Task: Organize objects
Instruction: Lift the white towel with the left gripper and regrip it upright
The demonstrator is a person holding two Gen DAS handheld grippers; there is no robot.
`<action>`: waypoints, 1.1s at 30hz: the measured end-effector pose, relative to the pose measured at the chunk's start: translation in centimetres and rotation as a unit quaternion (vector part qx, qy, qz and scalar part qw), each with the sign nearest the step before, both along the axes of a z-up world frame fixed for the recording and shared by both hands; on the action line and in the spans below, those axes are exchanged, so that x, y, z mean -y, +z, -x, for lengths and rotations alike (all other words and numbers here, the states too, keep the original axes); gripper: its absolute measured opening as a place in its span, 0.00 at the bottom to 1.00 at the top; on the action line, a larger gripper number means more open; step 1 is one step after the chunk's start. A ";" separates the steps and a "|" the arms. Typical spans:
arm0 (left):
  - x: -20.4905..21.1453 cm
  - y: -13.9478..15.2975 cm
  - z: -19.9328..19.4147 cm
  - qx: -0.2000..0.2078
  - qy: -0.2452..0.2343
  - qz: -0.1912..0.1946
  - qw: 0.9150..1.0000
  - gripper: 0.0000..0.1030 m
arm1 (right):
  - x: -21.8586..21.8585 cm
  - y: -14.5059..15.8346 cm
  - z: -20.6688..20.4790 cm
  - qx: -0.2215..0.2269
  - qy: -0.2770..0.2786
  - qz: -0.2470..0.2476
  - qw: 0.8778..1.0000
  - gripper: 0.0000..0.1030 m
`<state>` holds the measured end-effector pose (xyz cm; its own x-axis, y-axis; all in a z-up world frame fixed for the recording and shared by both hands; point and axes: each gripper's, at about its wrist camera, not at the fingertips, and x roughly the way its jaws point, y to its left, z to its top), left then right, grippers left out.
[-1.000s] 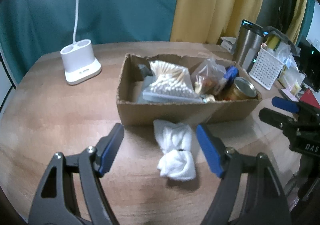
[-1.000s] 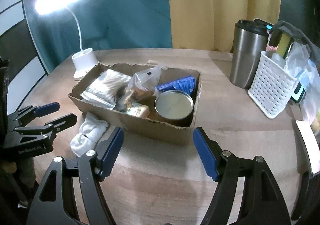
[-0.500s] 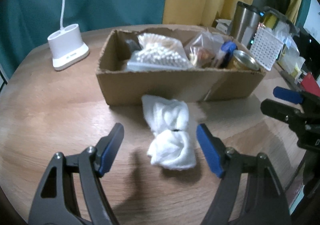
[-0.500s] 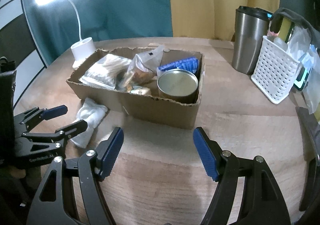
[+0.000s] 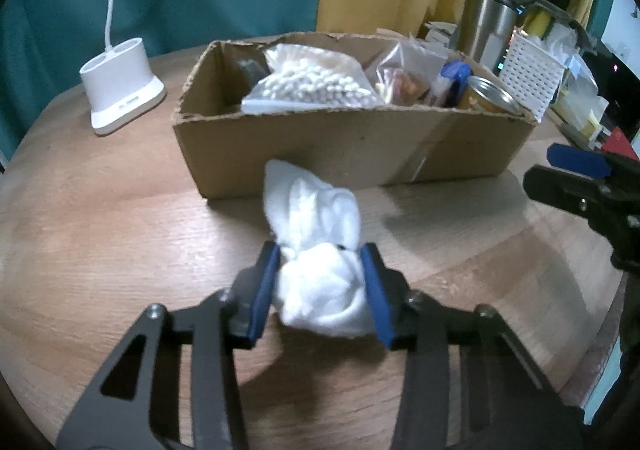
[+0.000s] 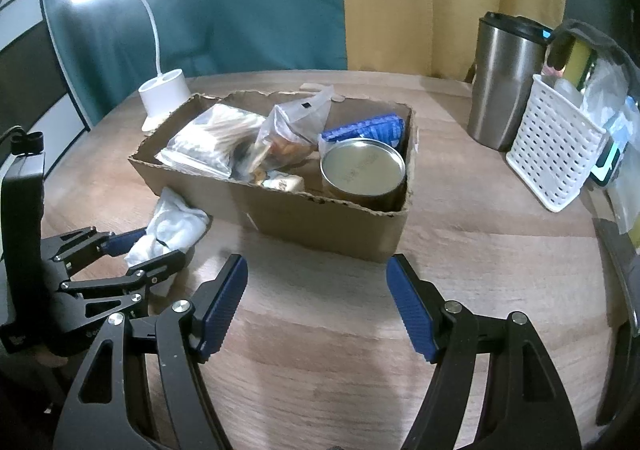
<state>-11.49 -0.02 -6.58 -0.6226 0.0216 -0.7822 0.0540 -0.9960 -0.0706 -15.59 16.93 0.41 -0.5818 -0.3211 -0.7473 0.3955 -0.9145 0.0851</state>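
The left hand-held gripper [image 5: 320, 290] has just closed its jaws on the white cloth [image 5: 320, 250], which lies on the desk [image 5: 100, 230] at frame centre, before the cardboard box [image 5: 340, 145]. The right hand-held gripper [image 6: 316, 306] stands released, grasping nothing.

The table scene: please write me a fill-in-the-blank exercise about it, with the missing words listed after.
1. The left gripper is shut on the white ____.
2. The cloth lies on the table, ____ the cardboard box.
3. The metal can stands ____ the box.
4. The right gripper holds ____.

Missing words: cloth; outside; inside; nothing
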 end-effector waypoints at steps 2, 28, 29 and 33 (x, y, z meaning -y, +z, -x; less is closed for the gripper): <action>0.2 0.0 -0.2 0.000 0.002 -0.001 1.000 0.40 | 0.3 0.1 0.0 -0.001 0.001 -0.001 1.000 0.73; 3.4 7.1 -1.4 -0.072 0.025 -0.013 0.997 0.40 | 2.2 3.5 0.2 -0.030 0.018 0.001 0.999 0.73; 3.4 7.5 -1.3 -0.077 0.023 -0.011 0.997 0.40 | 2.1 3.7 0.3 -0.031 0.017 0.002 0.999 0.73; 3.5 8.3 -0.7 -0.089 0.019 -0.007 0.996 0.32 | 1.9 4.1 0.9 -0.034 0.015 0.003 0.999 0.73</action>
<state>-10.81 -3.54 1.77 -0.7514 0.0051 -0.6598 0.0771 -0.9924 -0.0955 -16.46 15.02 4.54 -0.6211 -0.3441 -0.7041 0.4277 -0.9017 0.0635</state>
